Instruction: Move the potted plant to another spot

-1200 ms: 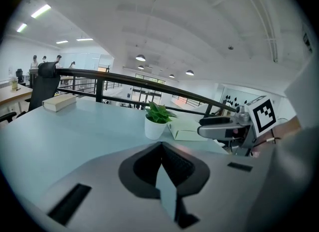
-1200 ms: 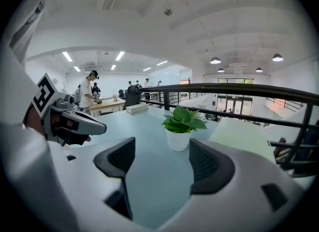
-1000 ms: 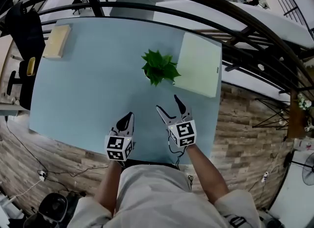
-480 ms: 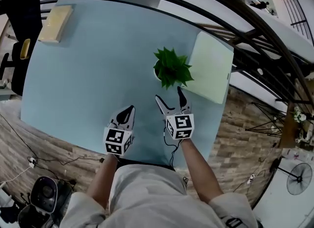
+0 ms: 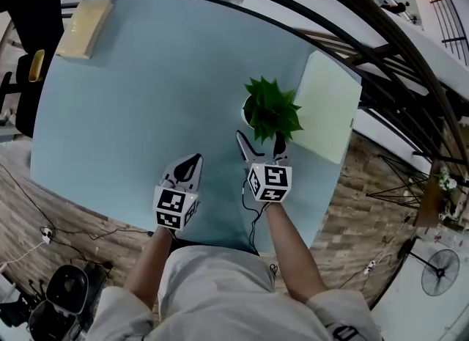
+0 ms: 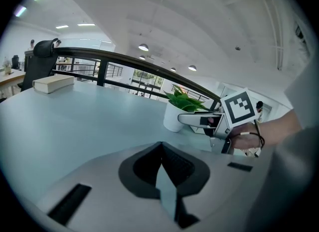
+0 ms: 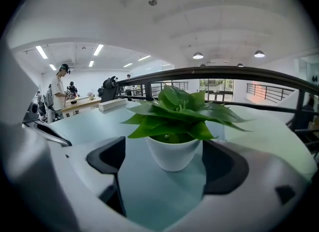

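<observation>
The potted plant [image 5: 271, 114], green leaves in a small white pot [image 7: 172, 153], stands on the pale blue table [image 5: 146, 112] near its right side. My right gripper [image 5: 259, 140] is right at it. Its jaws have just been opening, and they now stand wide on either side of the pot with gaps showing, not pressing it. The leaves hide part of the right finger from above. My left gripper [image 5: 192, 160] is shut on nothing, low over the table to the left of the plant [image 6: 182, 107]. In the left gripper view its jaws [image 6: 162, 162] meet.
A pale green board [image 5: 326, 108] lies just right of the plant, reaching the table's right edge. A tan box [image 5: 82, 18] sits at the far left corner. A black curved railing [image 5: 366, 31] runs behind the table. A black chair [image 5: 29, 9] stands at the left.
Both grippers have moved forward towards the plant. The right gripper's jaws have spread wider and now flank the pot. The left gripper stays shut.
</observation>
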